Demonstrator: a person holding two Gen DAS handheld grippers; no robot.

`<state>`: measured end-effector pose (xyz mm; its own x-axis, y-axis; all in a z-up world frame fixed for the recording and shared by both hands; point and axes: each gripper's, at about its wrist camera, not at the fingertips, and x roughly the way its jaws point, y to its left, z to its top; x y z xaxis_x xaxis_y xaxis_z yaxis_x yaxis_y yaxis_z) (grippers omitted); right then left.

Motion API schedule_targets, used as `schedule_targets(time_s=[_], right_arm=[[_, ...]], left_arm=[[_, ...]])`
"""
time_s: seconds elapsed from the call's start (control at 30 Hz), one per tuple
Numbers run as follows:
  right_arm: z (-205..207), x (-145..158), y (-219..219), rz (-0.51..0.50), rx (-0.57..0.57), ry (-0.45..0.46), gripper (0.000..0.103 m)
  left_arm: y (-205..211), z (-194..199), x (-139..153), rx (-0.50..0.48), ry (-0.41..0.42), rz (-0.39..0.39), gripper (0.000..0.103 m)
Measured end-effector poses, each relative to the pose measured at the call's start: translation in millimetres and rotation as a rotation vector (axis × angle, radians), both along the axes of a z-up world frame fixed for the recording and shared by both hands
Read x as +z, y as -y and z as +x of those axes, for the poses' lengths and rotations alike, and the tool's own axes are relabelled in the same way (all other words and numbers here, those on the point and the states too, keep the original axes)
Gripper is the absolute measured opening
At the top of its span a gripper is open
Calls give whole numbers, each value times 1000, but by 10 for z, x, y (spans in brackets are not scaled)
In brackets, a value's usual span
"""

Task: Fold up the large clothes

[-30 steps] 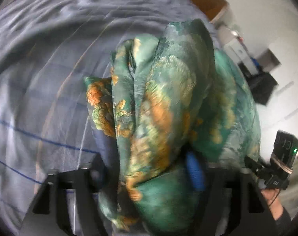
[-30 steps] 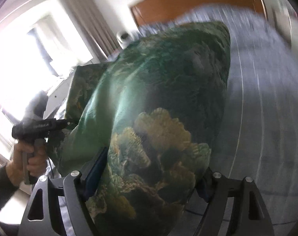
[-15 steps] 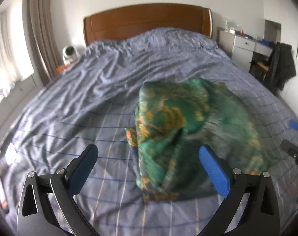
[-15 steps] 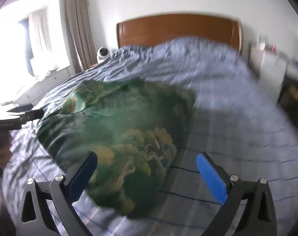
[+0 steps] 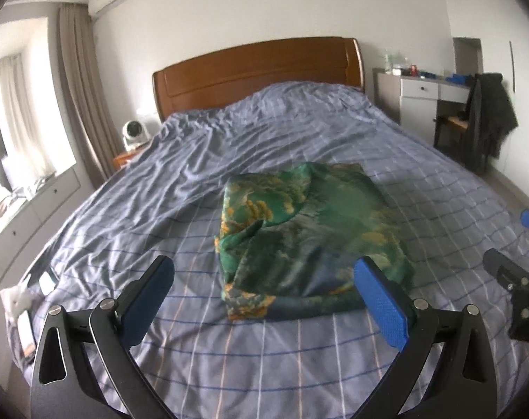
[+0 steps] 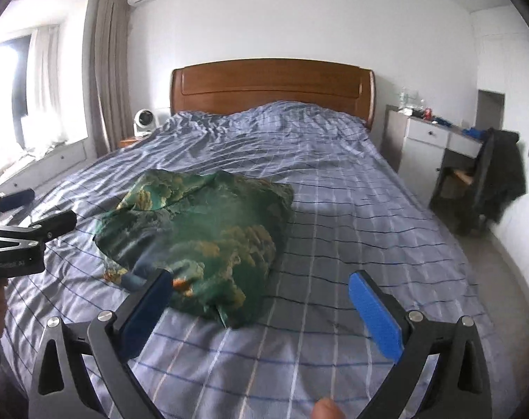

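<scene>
A green garment with orange and yellow print (image 5: 309,234) lies in a loose, rumpled fold on the blue checked bedspread (image 5: 201,181). It also shows in the right wrist view (image 6: 201,237). My left gripper (image 5: 269,296) is open and empty, held above the bed just short of the garment's near edge. My right gripper (image 6: 261,309) is open and empty, near the garment's right front corner. Each gripper shows at the edge of the other's view: the right one (image 5: 522,276), the left one (image 6: 16,230).
A wooden headboard (image 5: 257,70) stands at the far end of the bed. A small white fan (image 5: 133,134) sits on a nightstand at the left. A white desk (image 5: 425,90) and a chair with a dark jacket (image 5: 487,118) stand at the right.
Both grippers were shut on the green garment and held it up; they have let go, opened and drawn back. The garment now lies on the bed.
</scene>
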<state>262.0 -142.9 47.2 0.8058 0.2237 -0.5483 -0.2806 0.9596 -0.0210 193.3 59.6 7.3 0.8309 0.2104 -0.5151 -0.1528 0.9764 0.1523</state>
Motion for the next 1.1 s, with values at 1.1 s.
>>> schedule_targets(time_s=[1.1], right_arm=[[-614,28,-122,-89,-109,-113,103]], left_arm=[[146,-515,-309,39,-130,-145,103]])
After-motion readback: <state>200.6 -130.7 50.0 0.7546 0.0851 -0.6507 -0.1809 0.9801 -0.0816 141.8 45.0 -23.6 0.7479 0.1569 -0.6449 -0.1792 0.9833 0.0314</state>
